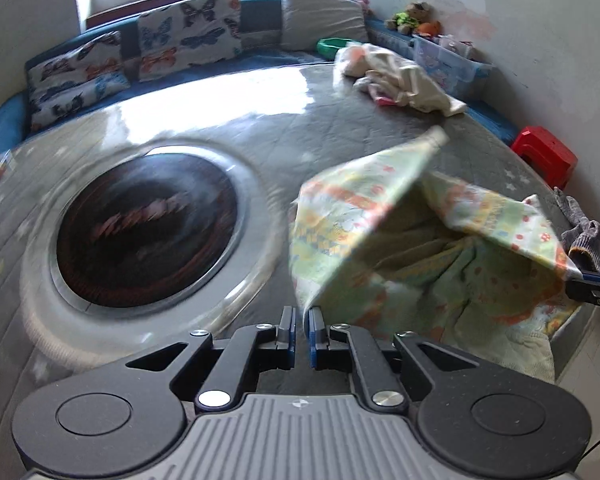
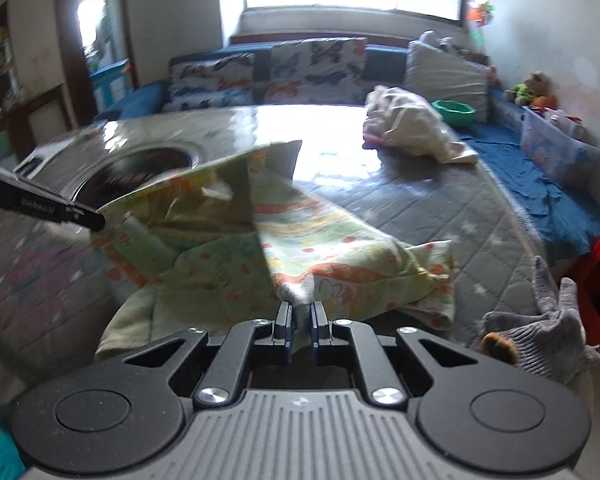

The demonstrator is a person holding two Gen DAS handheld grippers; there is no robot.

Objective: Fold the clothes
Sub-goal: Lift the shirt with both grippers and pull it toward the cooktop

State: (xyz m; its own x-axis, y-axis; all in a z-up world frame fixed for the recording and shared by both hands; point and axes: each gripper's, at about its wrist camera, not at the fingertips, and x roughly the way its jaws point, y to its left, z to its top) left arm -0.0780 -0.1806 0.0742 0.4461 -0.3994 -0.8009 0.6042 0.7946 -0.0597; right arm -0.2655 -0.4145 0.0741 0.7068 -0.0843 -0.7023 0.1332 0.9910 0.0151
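At centre frame, the right gripper (image 2: 301, 320) pinches the printed green cloth (image 2: 300, 236); the left gripper (image 1: 301, 334), jaws nearly closed, holds nothing visible.

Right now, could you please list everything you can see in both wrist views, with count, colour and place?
patterned cloth: one, pale green with orange print, lifted over the near table edge
table: one, grey quilted cover with a dark round centre
crumpled clothes: one pile, cream and pink, far side of the table
butterfly cushions: at least two, white with coloured prints, on the blue bench
plain cushion: one, grey-white, on the bench
bowl: one, green, behind the pile
storage box: one, clear, on the bench
stool: one, red, beside the table
knit glove: one, grey, near table edge
left gripper: black, nearly closed, empty
right gripper: black, shut on the cloth's corner
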